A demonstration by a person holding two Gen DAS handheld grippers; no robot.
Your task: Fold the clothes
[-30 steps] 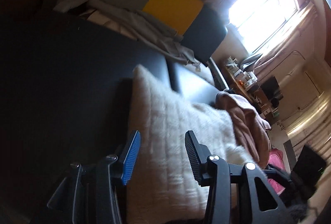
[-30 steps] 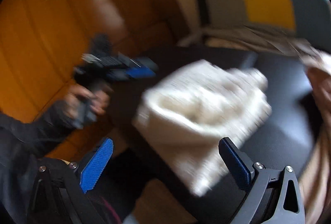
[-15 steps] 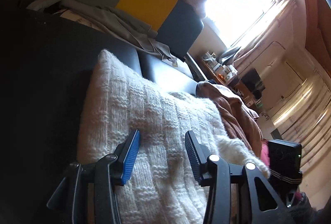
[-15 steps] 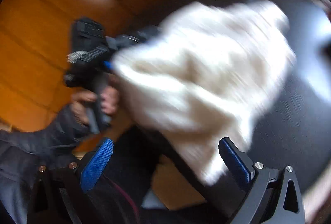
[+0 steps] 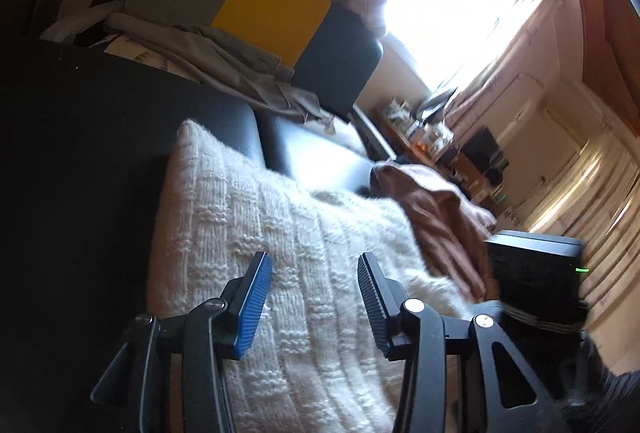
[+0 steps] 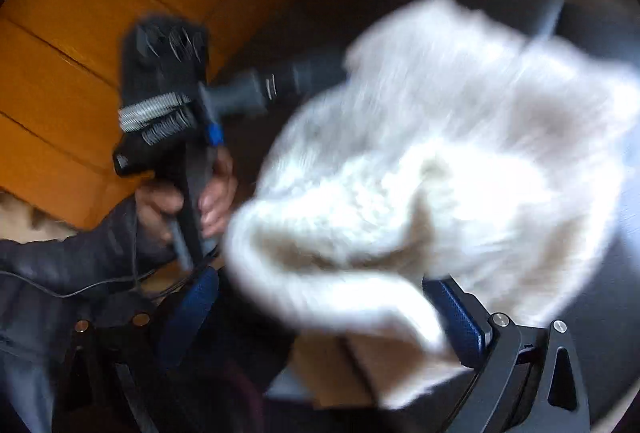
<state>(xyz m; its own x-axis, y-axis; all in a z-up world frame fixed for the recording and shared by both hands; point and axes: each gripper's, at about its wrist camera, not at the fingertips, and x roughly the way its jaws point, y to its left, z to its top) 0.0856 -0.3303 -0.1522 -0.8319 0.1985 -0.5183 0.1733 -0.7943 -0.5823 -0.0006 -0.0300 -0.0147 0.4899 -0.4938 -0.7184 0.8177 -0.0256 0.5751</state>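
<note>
A folded cream knitted sweater [image 5: 280, 253] lies on the black table [image 5: 80, 153]. My left gripper [image 5: 312, 293] is open just above its near part, fingers apart and empty. In the right wrist view the sweater [image 6: 440, 173] is blurred and fills the frame between the wide-open fingers of my right gripper [image 6: 320, 317]. The fingers stand on either side of its near edge, not closed on it. The left gripper [image 6: 168, 101] shows in that view, held in a hand at the sweater's left edge.
A brown garment [image 5: 432, 217] lies heaped to the right of the sweater. A grey cloth [image 5: 224, 57] is draped at the table's far edge before a grey, yellow and black chair back [image 5: 260, 5]. The right gripper's body [image 5: 536, 273] is at the right.
The right gripper has moved in toward the sweater, which now fills its view. The left gripper has pulled back slightly and stays open over the sweater.
</note>
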